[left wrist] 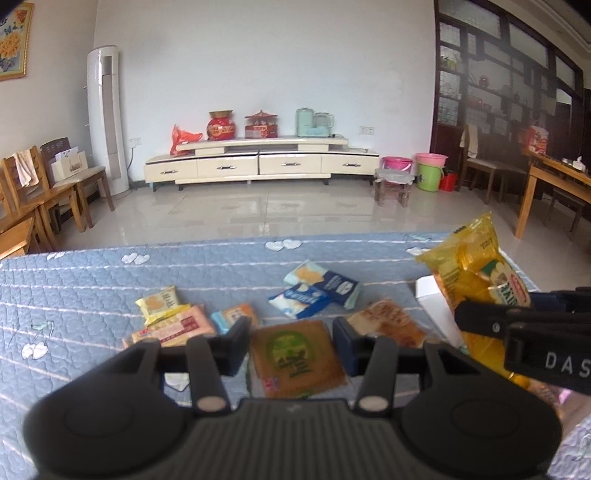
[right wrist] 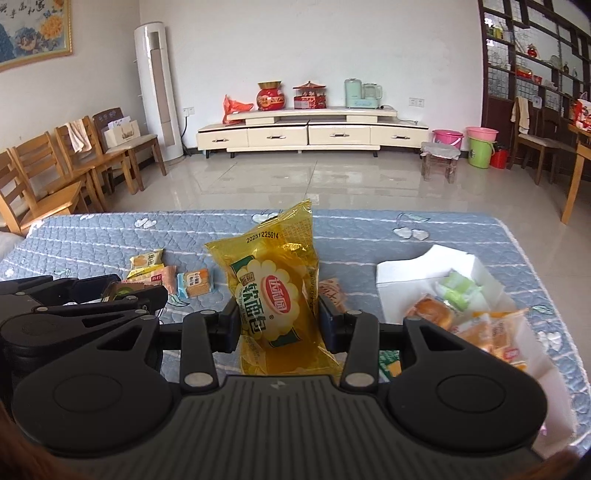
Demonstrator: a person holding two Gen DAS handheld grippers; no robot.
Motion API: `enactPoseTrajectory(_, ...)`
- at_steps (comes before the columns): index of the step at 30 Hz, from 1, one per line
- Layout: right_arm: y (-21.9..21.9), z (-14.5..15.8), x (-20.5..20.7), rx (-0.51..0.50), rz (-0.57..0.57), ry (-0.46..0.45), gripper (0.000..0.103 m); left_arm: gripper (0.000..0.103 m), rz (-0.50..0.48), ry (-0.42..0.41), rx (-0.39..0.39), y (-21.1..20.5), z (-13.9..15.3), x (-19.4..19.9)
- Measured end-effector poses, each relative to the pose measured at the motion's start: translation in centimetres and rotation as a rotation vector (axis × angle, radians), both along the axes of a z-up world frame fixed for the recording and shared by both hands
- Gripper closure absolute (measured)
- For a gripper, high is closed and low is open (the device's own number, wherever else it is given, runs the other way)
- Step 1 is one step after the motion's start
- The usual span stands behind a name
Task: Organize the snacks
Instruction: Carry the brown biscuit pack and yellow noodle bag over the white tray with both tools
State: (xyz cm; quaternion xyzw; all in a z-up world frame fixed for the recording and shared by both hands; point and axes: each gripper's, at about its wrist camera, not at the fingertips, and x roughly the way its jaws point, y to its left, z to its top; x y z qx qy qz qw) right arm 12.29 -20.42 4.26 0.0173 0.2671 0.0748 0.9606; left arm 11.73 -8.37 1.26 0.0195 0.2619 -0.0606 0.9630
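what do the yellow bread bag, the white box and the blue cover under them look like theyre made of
Yellow bread bag: thin glossy plastic film, see-through in places, crinkled, held in the right tongs.
White box: likely matte paperboard, with flat folded walls and no shine.
Blue cover: quilted fabric, with stitched puffy cells and a dull surface.

A home living room, with a glossy tiled floor (right wrist: 295, 181) and plain white walls. A long cream TV cabinet (right wrist: 314, 133) against the far wall carries red gift boxes (right wrist: 309, 95) and a pale green kitchen appliance (right wrist: 360, 93); a tall white standing air conditioner (right wrist: 158, 88) fills the corner beside a framed flower picture (right wrist: 35, 31) and a row of wooden chairs (right wrist: 55, 173). Pink and green plastic buckets (right wrist: 476, 144) sit on the floor near a dark wooden display shelf (right wrist: 535, 55), and in the foreground a blue quilted bedspread (right wrist: 110, 236) holds scattered snack packets (left wrist: 299, 356).
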Motion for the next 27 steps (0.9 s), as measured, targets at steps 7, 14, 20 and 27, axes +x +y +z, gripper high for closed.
enactPoseTrajectory(7,-2.8,1.1,-2.3,0.002,-0.042,-0.029,0.052,0.057,-0.059,-0.028,-0.006,-2.6,1.4,-1.4)
enactPoseTrajectory(14,-5.0,0.9,-3.8,0.012,-0.081,-0.036,0.052,0.058,-0.109,-0.028,-0.039,-4.1,1.0,-1.7)
enactPoseTrajectory(20,-6.4,0.4,-4.6,0.017,-0.108,-0.033,0.052,0.058,-0.136,-0.031,-0.030,-5.4,0.9,-1.7)
enactPoseTrajectory(27,-8.2,0.5,-4.8,0.011,-0.144,-0.032,0.052,0.058,-0.184,-0.035,-0.025,-7.8,0.9,-1.7)
